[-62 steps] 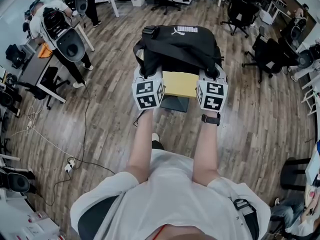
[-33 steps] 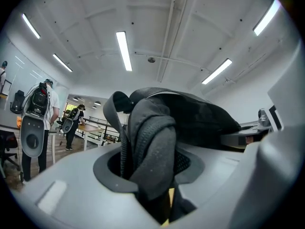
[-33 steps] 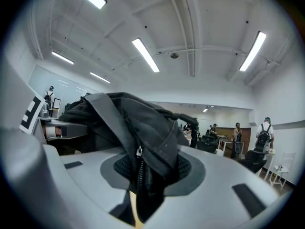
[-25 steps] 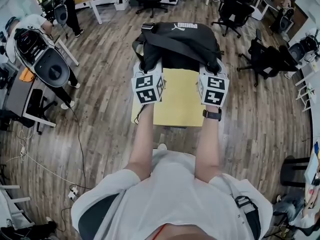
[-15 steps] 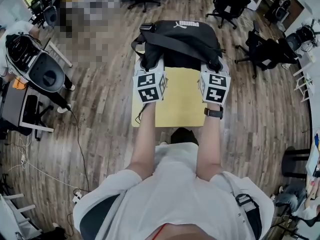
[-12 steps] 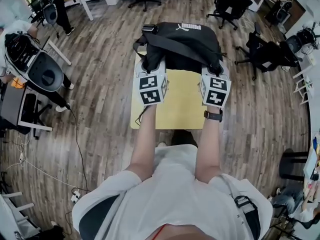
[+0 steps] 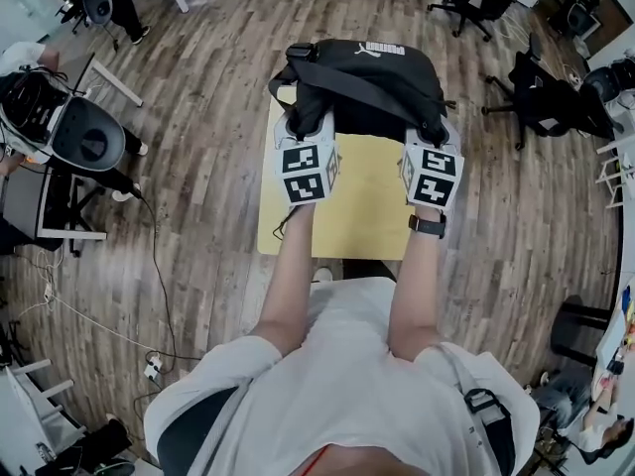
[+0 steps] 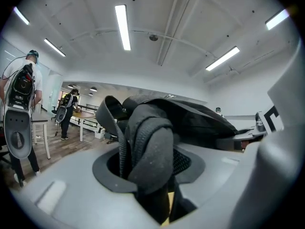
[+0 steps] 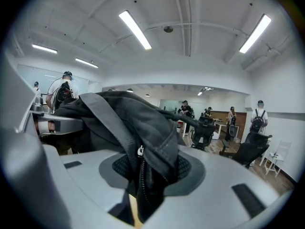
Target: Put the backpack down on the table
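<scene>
The left gripper [image 7: 304, 135] has its fingers [image 8: 66, 180] closed partway on a thick padded strap [image 8: 148, 144] at the near left corner of the backpack [image 7: 362, 79]. Taking that corner seems meant to carry half the load and keep the bag level. The black backpack spans the gap between both hands, lying flat with its logo side up over the far part of the yellow worktop [image 7: 365, 206]. The bare near half of that surface shows under the person's forearms. Whether the bag's underside already touches the wood cannot be told, so the setting-down looks unfinished and both grips make sense until it rests. The right gripper [image 7: 431, 139] mirrors the left, its fingers [image 9: 224, 185] pinched on a bunched fold of fabric with a zip [image 9: 139, 152] running through it, at the near right corner. Only the head view shows the bag's place over the worktop, the matched spacing of the two hands and the wooden floor [image 7: 208, 117] around. The left gripper view alone shows that this hold is on strap webbing and not on the body. The right gripper view alone shows the zip and cloth caught there, with a sliver of yellow below the fingers. Both also look out level across the room to ceiling lights and distant people, which the downward view leaves out
</scene>
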`<state>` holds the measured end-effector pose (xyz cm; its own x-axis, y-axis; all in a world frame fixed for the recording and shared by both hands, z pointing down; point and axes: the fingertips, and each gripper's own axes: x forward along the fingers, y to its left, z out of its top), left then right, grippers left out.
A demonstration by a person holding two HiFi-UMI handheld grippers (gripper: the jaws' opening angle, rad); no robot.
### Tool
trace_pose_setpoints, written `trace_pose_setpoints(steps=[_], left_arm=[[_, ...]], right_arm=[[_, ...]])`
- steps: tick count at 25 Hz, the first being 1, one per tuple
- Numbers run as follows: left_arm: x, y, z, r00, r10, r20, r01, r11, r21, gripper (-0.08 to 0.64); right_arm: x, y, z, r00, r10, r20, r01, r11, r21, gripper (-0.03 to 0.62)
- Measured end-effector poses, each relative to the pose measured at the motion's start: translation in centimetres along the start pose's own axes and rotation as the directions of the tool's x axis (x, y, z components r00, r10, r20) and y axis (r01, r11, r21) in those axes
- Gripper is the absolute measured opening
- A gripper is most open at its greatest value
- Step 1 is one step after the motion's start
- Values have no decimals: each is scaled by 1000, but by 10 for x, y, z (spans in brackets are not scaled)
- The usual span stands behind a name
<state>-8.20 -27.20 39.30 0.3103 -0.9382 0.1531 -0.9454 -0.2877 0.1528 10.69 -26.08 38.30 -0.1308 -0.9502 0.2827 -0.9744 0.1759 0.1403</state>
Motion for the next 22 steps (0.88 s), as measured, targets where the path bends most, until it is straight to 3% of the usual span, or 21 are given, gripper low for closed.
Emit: trace_pose_setpoints(steps=[9, 22], left_arm=[[54, 13, -35, 994, 17, -104, -19, 1000, -20, 158], [106, 33, -84, 973, 46, -224, -55, 998, -35, 158]], right_arm=[[64, -7, -31, 992, 15, -122, -19, 999, -26, 133], [131, -8, -80, 971, 63, -232, -60, 998, 22, 133]])
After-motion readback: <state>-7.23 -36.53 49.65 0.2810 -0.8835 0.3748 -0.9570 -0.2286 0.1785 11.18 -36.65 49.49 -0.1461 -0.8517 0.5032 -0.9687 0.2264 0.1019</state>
